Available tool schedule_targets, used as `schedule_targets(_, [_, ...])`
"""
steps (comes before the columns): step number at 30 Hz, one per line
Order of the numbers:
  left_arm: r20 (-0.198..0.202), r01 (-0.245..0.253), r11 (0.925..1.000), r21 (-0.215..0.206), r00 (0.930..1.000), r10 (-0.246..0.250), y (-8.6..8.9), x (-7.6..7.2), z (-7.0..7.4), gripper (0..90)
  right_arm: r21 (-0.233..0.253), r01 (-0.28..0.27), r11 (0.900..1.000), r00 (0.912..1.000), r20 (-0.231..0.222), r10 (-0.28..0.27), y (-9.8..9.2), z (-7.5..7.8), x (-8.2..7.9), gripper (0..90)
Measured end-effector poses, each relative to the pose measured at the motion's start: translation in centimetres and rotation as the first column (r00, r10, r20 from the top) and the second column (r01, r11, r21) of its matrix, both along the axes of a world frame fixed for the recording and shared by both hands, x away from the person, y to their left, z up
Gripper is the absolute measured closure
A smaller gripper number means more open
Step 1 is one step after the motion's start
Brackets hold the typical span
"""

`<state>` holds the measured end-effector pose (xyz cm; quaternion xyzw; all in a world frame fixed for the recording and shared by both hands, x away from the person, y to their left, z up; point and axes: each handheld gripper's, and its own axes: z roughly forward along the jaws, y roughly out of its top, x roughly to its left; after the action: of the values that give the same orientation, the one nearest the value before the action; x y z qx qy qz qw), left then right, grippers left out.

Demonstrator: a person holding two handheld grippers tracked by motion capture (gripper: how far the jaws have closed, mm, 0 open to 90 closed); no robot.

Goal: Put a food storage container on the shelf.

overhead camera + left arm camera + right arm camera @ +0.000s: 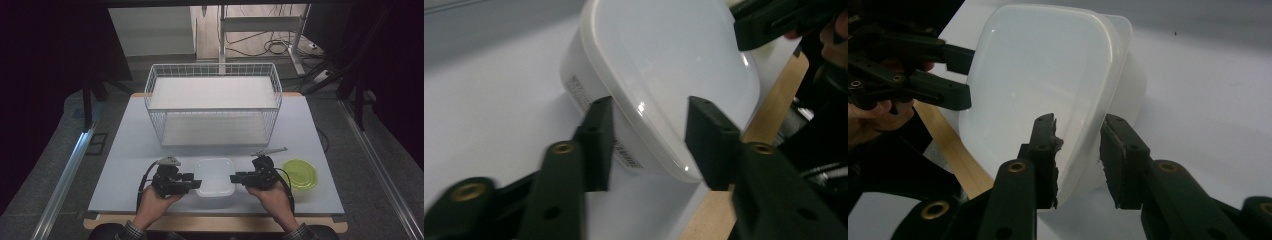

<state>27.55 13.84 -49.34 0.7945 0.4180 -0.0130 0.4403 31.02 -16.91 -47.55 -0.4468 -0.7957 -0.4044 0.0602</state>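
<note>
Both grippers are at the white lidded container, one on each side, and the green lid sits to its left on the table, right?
Not quite: in the high view the green lid lies to the right of the white container, beyond the right gripper. The left gripper is at the container's other side, as you said.

The white plastic container (214, 176) I am working on sits upright and lidded near the front edge of the table, a rounded-corner rectangular tub with a printed label on its side.

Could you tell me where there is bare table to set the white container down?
Free: left of the wire basket and between it and the white container. Crowded: right of the container, by the green lid and a utensil.
</note>
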Motion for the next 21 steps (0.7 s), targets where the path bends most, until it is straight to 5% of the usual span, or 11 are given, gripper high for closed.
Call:
schedule_targets(4, [-0.016, -0.037, 0.9992, -0.012, 0.9992, 0.037, 0.0, -0.2, 0.1, 61.5, 0.007, 0.018, 1.0, 0.9998, 0.006, -0.018, 0.0, 0.0, -0.3, 70.8])
schedule_targets(9, [0.01, -0.078, 0.9966, -0.028, 0.9969, 0.078, 0.3, -0.4, 0.3, 76.6, 0.025, 0.052, 0.998, 0.9963, 0.067, -0.054, -0.2, 0.4, -0.7, 78.5])
schedule_targets(15, [0.03, -0.107, 0.994, -0.019, 0.9937, 0.108, 0.1, -0.2, 0.2, 77.8, -0.038, 0.06, 0.997, 0.982, 0.182, -0.052, 0.5, 0.6, -1.5, 78.6])
schedule_targets(21, [0.062, -0.122, 0.9915, -0.043, 0.9902, 0.125, 0.1, -0.1, 0.6, 77.9, -0.043, 0.068, 0.997, 0.9702, 0.236, -0.056, 0.6, 1.2, -1.7, 78.6])
